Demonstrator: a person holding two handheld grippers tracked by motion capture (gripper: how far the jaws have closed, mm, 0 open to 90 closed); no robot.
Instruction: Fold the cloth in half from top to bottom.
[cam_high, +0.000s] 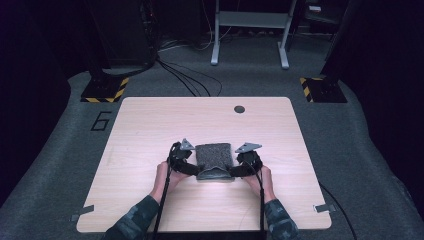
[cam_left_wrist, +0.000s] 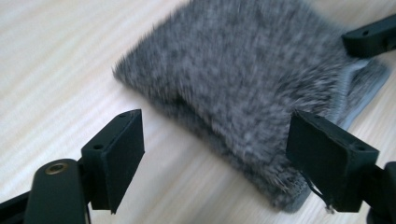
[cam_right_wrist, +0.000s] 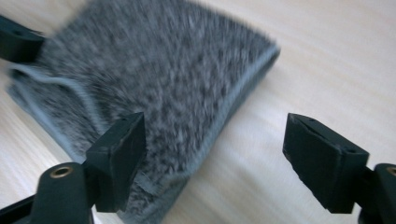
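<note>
while grey furry cloth (cam_high: 214, 156) lies folded on table (cam_high: 150, 130), left claw (cam_left_wrist: 215, 154) gapes wide at its near-left corner, right claw (cam_right_wrist: 215, 158) wide open at opposite corner, neither gripping.

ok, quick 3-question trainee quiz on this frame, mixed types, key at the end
1. True or false: the left gripper and the right gripper both have their jaws spread open.
2. Multiple choice: the grey furry cloth lies on A) the carpet, B) the wooden table, C) a tray.
3. Fill in: in the high view, the grippers sit at the cloth's ____ edge, one at each corner.

Key: 1 true; 2 B; 3 near (the person's side).
</note>
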